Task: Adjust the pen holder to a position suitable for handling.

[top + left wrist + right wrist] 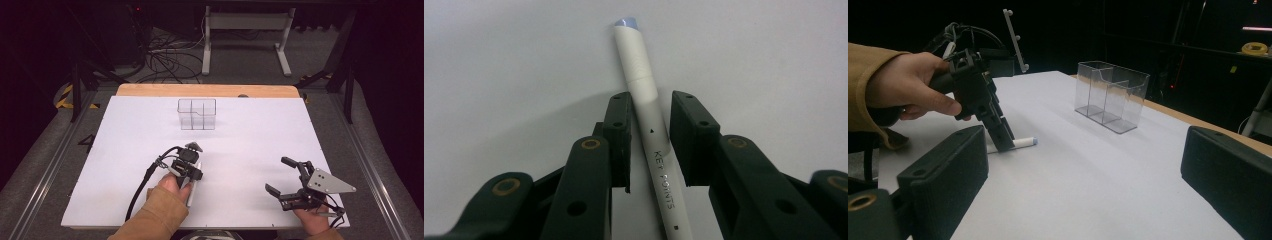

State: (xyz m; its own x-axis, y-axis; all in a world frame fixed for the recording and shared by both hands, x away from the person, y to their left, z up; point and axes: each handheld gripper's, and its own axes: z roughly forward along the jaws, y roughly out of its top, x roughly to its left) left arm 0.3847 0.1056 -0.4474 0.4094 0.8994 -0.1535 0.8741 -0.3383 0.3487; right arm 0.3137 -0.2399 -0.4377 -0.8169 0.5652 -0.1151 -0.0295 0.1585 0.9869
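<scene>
Black jaws of the left gripper stood nearest the lens in the left gripper view, one on each side of a white marker that lay flat on the white table. One jaw touched the barrel; a narrow gap showed at the other, so the pads did not yet clamp it. The barrel carried the print "KEY POINTS", and its pale blue end pointed away from the jaws. From the high view, the left gripper pointed down onto the marker near the front edge of the table, held by a hand in a tan sleeve. Well apart at the front right, the right gripper stood with its jaws wide and nothing between them. Farther back, a clear plastic organiser with compartments stood upright on the table.
</scene>
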